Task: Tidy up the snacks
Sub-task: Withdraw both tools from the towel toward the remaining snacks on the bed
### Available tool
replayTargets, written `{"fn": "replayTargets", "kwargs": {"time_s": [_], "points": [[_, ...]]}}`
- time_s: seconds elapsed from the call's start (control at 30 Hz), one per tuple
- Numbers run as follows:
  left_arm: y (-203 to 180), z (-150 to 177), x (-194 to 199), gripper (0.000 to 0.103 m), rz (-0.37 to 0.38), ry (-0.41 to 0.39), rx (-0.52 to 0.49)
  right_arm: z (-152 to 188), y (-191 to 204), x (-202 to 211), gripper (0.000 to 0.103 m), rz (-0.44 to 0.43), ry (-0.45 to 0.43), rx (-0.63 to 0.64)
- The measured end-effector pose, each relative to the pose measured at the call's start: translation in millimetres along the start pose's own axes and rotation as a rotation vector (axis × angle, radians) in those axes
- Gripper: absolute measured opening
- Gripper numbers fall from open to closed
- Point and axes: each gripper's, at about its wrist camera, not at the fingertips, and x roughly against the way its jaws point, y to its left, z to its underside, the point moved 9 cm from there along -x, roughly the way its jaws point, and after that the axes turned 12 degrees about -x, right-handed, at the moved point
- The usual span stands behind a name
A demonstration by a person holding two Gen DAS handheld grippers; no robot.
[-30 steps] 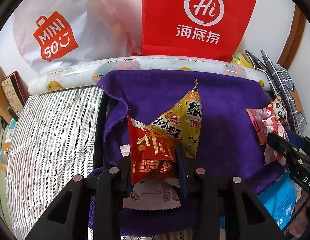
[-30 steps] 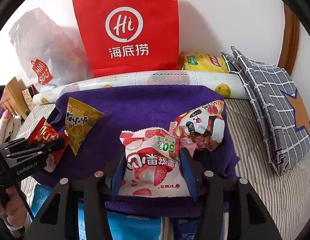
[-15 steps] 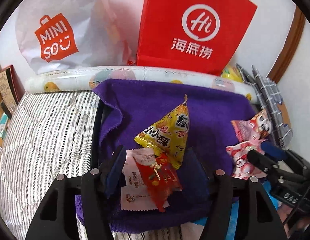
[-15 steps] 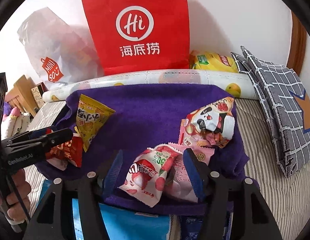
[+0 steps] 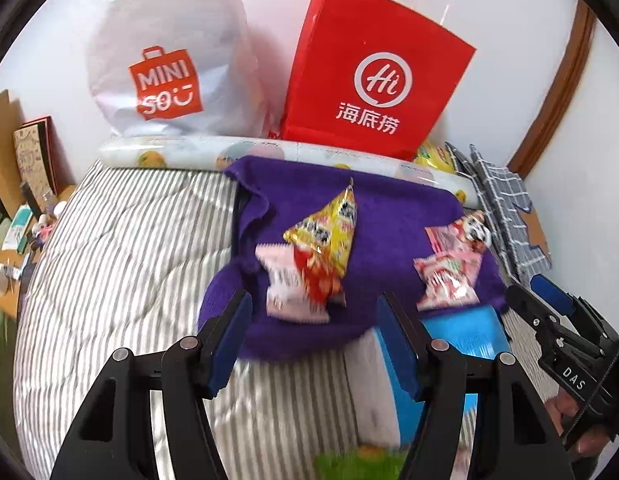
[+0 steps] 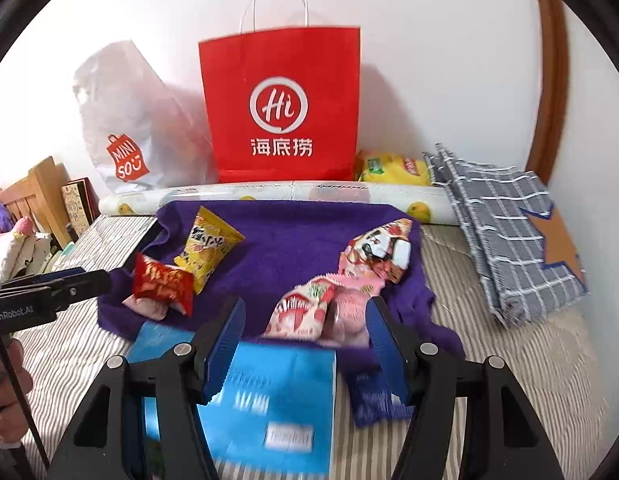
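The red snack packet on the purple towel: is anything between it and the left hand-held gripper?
Nothing visible blocks it. The left hand-held gripper is open, and only bare purple towel lies before the red snack packet. A yellow packet overlaps its far side, not the near side.

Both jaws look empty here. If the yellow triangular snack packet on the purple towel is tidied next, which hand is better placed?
Left, probably. The yellow packet lies just ahead of the open left gripper, on the left pile. The right gripper, also open and empty, faces the pink packets across the purple towel.
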Motion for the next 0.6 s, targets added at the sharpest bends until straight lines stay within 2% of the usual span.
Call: {"fn": "replayTargets", "kwargs": {"time_s": [0.13, 0.27, 0.43, 0.6], "points": [[5.6, 15.1, 24.0, 0.064, -0.017, -0.009, 0.003, 14.8, -2.2, 23.5, 0.061, 0.013, -0.001, -0.037], [9.3, 27.3, 36.5, 0.064, -0.017, 0.005, 0.001, 40.5, 2.2, 39.1, 0.061, -0.022, 0.087, -0.081], [7.9, 35.9, 48.1, 0.064, -0.002, 0.016, -0.001, 68.8, 15.1, 55.1, 0.061, -0.033, 0.131, -0.069], [3.5, 44.6, 64.8, 0.064, -0.005, 0.008, -0.058, 90.6, 26.5, 73.5, 0.061, -0.087, 0.147, -0.056]]}}
